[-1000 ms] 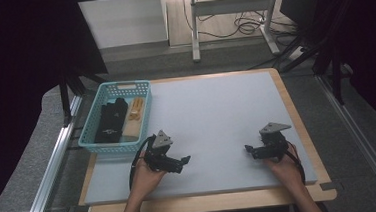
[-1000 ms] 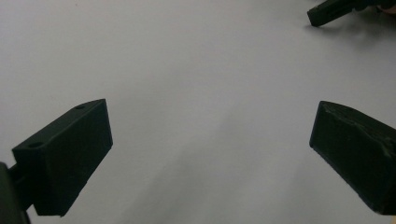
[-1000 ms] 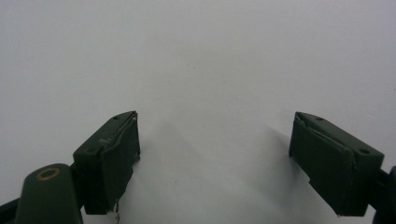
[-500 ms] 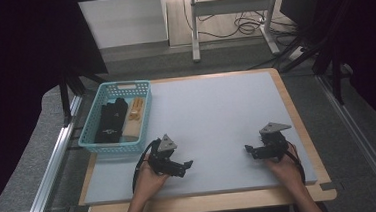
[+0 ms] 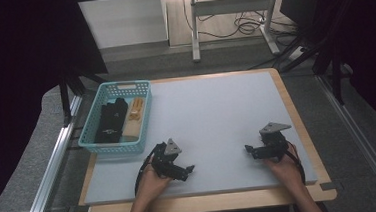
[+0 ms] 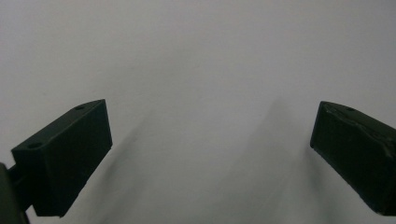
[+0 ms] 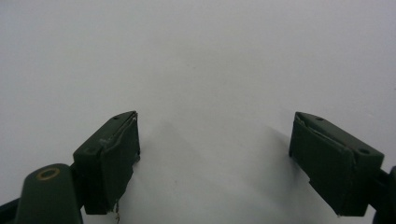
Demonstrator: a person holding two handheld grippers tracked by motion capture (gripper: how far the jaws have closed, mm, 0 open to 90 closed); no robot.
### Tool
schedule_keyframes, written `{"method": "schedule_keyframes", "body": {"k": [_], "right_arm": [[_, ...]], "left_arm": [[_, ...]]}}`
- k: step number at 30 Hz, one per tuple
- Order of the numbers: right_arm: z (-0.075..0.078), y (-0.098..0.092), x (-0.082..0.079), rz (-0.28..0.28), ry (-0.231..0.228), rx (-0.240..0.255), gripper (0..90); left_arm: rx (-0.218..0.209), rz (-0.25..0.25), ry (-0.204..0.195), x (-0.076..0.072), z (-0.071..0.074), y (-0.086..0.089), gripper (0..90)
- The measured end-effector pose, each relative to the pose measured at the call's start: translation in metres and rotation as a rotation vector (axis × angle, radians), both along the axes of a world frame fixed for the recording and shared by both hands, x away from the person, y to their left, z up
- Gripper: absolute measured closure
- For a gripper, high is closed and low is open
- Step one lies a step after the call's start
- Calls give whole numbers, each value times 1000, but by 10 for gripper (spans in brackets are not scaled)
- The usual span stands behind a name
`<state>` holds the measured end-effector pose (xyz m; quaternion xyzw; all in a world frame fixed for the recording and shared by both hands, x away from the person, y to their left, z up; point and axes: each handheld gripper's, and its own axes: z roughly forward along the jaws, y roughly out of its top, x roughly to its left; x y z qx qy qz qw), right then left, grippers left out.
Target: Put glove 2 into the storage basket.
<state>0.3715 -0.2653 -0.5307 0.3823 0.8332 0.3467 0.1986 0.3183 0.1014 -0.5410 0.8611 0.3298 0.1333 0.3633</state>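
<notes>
My left gripper rests low over the pale grey mat near its front left, jaws pointing right. In the left gripper view its jaws stand wide apart with only bare mat between them. My right gripper sits near the front right of the mat, pointing left, with a grey three-cornered plate on top. Its jaws are also spread, nothing between them. A turquoise basket at the left edge holds black folded items and a tan item.
The mat lies on a wooden table with metal rails along its sides. Beyond the far edge stand a metal frame and loose cables on the floor. Dark curtains hang on both sides.
My left hand has drawn back toward the table's front edge and sunk a little, its gripper closer to the mat. The right gripper has kept still.
</notes>
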Motion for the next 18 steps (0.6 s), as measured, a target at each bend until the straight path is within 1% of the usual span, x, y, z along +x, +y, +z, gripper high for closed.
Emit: {"method": "schedule_keyframes", "body": {"k": [3, 7, 9, 18], "right_arm": [[0, 0, 0, 0, 0, 0, 160], [0, 0, 0, 0, 1, 1, 160], [0, 0, 0, 1, 2, -1, 160], [0, 0, 0, 0, 4, 1, 160]], "left_arm": [[23, -3, 6, 1, -4, -3, 0], [17, -4, 20, 2, -5, -3, 0], [6, -2, 42, 4, -6, -2, 0], [14, 2, 39, 3, -6, -3, 0]]}}
